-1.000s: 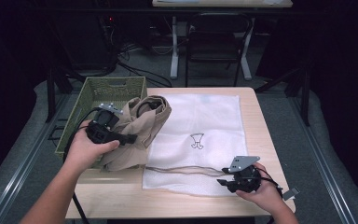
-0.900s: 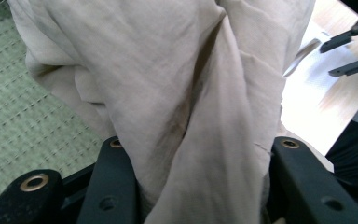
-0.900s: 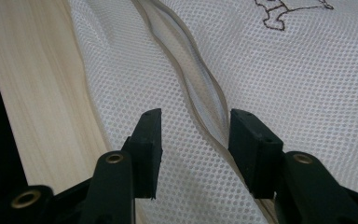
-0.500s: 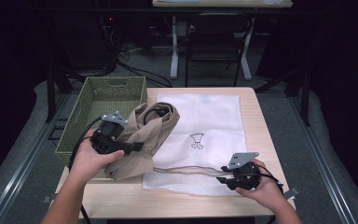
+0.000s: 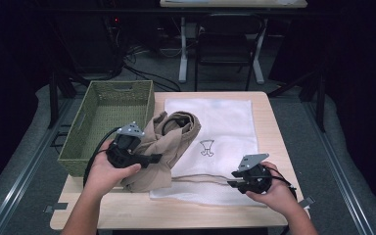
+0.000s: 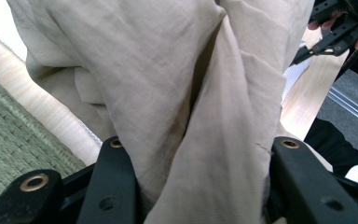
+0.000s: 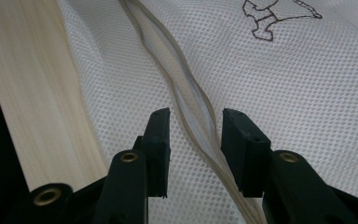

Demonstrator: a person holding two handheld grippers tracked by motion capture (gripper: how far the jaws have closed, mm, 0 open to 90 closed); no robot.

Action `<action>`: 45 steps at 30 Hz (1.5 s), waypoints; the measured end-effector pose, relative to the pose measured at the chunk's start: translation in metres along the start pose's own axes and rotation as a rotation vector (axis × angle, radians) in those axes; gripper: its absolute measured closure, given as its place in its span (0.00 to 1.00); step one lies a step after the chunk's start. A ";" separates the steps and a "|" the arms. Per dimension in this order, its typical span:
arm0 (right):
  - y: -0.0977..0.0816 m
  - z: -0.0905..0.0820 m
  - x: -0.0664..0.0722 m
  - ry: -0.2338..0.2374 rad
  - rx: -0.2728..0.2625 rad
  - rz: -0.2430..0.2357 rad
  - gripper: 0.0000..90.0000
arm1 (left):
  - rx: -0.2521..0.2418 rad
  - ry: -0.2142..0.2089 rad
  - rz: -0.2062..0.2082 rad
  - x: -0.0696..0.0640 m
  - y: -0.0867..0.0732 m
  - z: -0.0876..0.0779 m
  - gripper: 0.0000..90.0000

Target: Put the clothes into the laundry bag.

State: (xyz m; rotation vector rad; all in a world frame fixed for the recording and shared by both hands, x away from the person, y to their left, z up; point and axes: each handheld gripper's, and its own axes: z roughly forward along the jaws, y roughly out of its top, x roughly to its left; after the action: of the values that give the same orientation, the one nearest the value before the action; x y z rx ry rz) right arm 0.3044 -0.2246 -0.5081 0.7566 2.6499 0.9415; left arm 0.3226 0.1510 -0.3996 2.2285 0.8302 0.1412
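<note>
Left gripper (image 5: 149, 157) sits at lower left of the high view, clamped on a bunched tan cloth (image 5: 169, 142), and the left gripper view confirms it: the cloth (image 6: 177, 93) fills the gap between the two black jaws and is pinched there, hanging in folds toward the top of the frame. In the high view the cloth stands in a heap at centre left, partly on the bare counter (image 5: 269, 112) and partly over the left edge of the white mesh bag (image 5: 225, 122), just beside the green basket (image 5: 108, 122), which takes the upper left of the counter.

Over to the lower right of the high view: the right gripper (image 5: 231, 181) lies low over the bag's near edge, pointing left. Its jaws have just been closing, and the right gripper view shows why. A beige seam (image 7: 191, 107) of the bag (image 7: 307, 93) runs from the top of the frame down between the two pads (image 7: 161, 140), with mesh visible on both sides of it. The pads stand apart from the seam, not pressing it, so this gripper is not yet grasping anything.

A small printed figure (image 5: 206, 148) marks the middle of the bag; it shows at the upper right of the right gripper view too (image 7: 279, 16). In the left gripper view the right gripper (image 6: 335, 35) appears at upper right, beyond the cloth.
</note>
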 end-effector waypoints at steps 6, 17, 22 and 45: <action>0.011 0.010 -0.003 -0.022 0.035 -0.045 0.73 | -0.001 -0.010 -0.010 0.000 -0.003 0.007 0.67; 0.026 0.037 -0.006 0.003 0.069 -0.048 0.77 | 0.016 -0.020 -0.001 -0.003 -0.004 0.014 0.67; 0.032 0.048 -0.003 0.009 0.078 -0.074 0.77 | 0.019 -0.023 0.001 -0.003 -0.004 0.015 0.67; 0.031 0.078 0.002 -0.023 0.083 -0.095 0.69 | 0.021 -0.037 -0.001 -0.001 -0.005 0.017 0.67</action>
State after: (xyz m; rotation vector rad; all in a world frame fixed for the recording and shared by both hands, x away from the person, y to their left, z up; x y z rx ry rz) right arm 0.3446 -0.1623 -0.5483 0.6491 2.6928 0.7981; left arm 0.3242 0.1429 -0.4151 2.2432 0.8160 0.0907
